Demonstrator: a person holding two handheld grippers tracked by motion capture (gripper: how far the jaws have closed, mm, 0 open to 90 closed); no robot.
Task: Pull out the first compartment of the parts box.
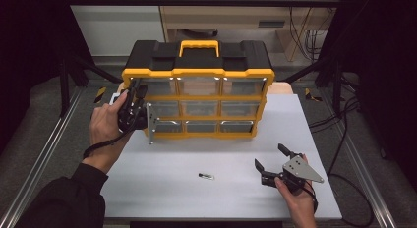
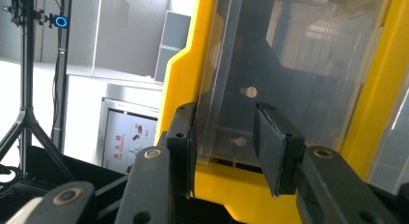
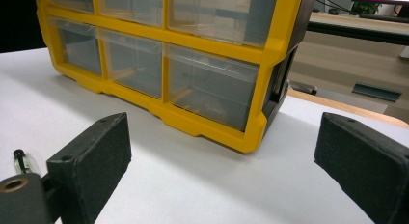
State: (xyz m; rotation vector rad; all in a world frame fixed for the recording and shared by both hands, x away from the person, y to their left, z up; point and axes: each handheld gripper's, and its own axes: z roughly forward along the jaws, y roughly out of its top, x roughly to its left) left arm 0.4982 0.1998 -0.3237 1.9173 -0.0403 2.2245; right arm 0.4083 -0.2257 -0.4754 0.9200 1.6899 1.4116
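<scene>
A yellow and black organizer [image 1: 198, 71] with three rows of clear drawers stands at the back of the white table [image 1: 162, 179]. My left gripper [image 1: 137, 92] is turned on its side at the top left drawer [image 1: 156, 86]. In the left gripper view its jaws [image 2: 226, 137] straddle the clear front lip [image 2: 208, 122] of that drawer. One pad lies against the lip and the other stands apart from it. My right gripper [image 1: 269, 156] rests low at the front right, wide open and holding nothing, facing the organizer [image 3: 270, 89]. A small dark cylinder [image 1: 206, 176] lies on the table between the hands.
The organizer's yellow carry handle [image 1: 198, 43] is on top. The small cylinder [image 3: 20, 160] lies just beside my right gripper's near jaw. Dark frame rails and cables [image 1: 344, 120] flank the table. A tripod [image 2: 26, 113] stands beyond the organizer's side.
</scene>
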